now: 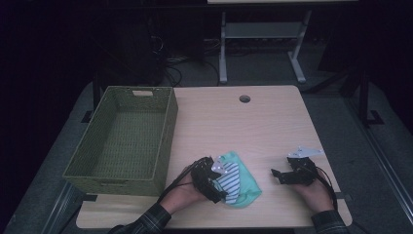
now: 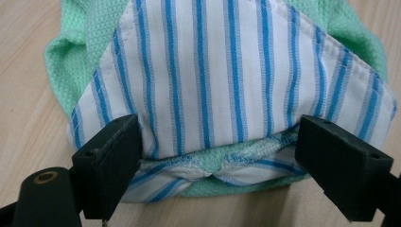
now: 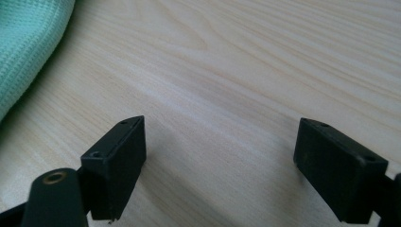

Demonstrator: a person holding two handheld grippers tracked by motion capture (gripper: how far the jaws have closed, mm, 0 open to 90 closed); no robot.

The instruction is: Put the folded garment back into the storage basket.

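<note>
One folded garment (image 1: 237,181), mint with a blue-striped panel, lies near the desk's (image 1: 253,126) front edge. Your left claw (image 2: 215,142) straddles it, jaws wide, nothing gripped yet. Right claw (image 3: 220,151) gapes over bare wood. The green basket (image 1: 165,141) at the left edge holds nothing; likely lift and drop remain.

On the one wooden table (image 1: 272,122) sits one green woven basket (image 1: 124,139) at about nine o'clock, and one folded garment (image 1: 237,181) of mint-green knit and blue-striped white cloth lies at about six o'clock. There are two black grippers: the left gripper (image 1: 216,187) at six o'clock against the garment and the right gripper (image 1: 282,176) at about four o'clock. One round hole (image 1: 244,99) pierces the tabletop at twelve o'clock.
</note>
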